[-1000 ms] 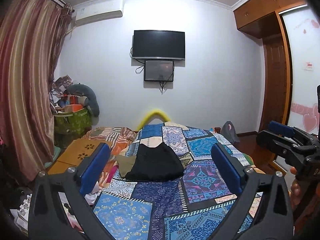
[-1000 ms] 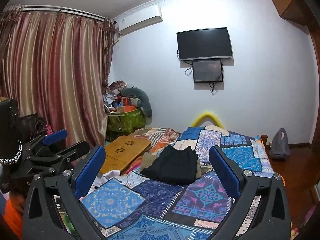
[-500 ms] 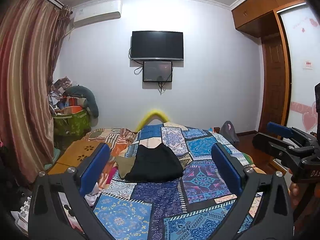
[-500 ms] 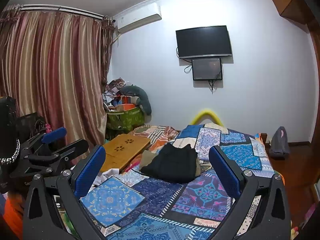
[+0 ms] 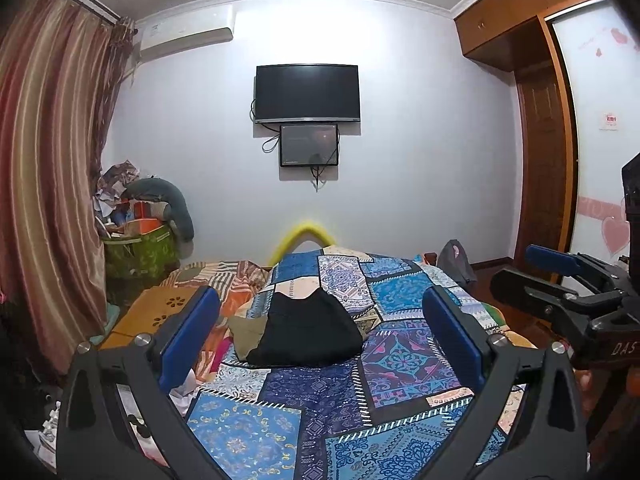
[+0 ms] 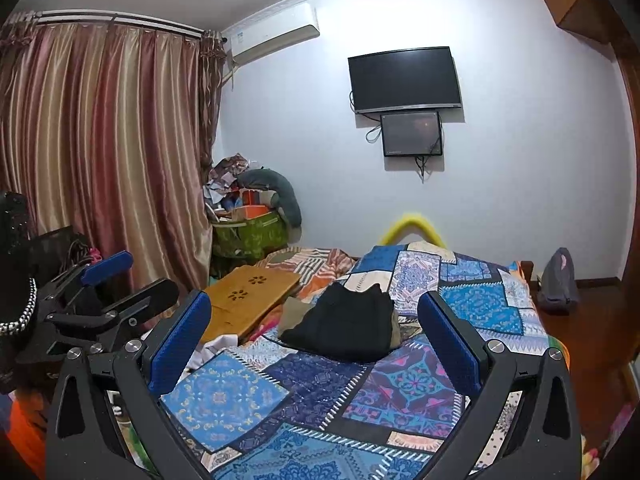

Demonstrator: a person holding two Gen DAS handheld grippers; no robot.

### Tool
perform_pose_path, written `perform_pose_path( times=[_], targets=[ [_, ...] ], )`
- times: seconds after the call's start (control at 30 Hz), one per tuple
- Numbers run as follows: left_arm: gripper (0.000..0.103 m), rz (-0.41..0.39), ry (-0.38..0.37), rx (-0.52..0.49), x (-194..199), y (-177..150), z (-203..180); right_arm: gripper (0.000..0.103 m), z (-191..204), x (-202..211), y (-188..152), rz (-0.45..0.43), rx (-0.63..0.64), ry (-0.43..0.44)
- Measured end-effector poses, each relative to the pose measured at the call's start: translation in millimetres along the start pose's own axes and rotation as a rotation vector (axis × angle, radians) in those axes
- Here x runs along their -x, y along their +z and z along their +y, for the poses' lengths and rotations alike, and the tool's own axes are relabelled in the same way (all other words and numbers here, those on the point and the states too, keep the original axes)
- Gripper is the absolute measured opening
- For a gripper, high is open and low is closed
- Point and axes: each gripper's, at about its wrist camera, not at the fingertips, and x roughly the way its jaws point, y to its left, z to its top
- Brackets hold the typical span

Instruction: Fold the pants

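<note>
Folded black pants (image 5: 308, 332) (image 6: 344, 330) lie in a pile on the patchwork bedspread (image 5: 404, 360) (image 6: 312, 396), on top of an olive-brown garment (image 5: 246, 330) (image 6: 294, 310). My left gripper (image 5: 320, 328) is held up above the near part of the bed, open, with nothing between its blue pads. My right gripper (image 6: 314, 332) is likewise open and empty, well short of the pants. In the left wrist view the right gripper (image 5: 560, 284) shows at the right edge; in the right wrist view the left gripper (image 6: 112, 288) shows at the left.
A wooden lap desk (image 5: 160, 312) (image 6: 248, 296) lies at the bed's left side beside striped bedding. A green bin of clutter (image 5: 140, 252) stands by the curtain. A grey bag (image 6: 558, 284) sits on the floor to the right. A wardrobe (image 5: 540, 120) lines the right wall.
Both views have drifted slightly; the grippers stay open and raised, and the pants have not moved.
</note>
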Motion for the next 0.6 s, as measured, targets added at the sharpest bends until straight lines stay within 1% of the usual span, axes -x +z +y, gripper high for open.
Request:
perform_pose_path(
  times=[0.6],
  targets=[
    [0.103, 0.015, -0.016, 0.016, -1.9, 0.1, 3.6, 0.103, -3.4, 1.1, 1.7, 0.011, -0.006, 0.003]
  ],
)
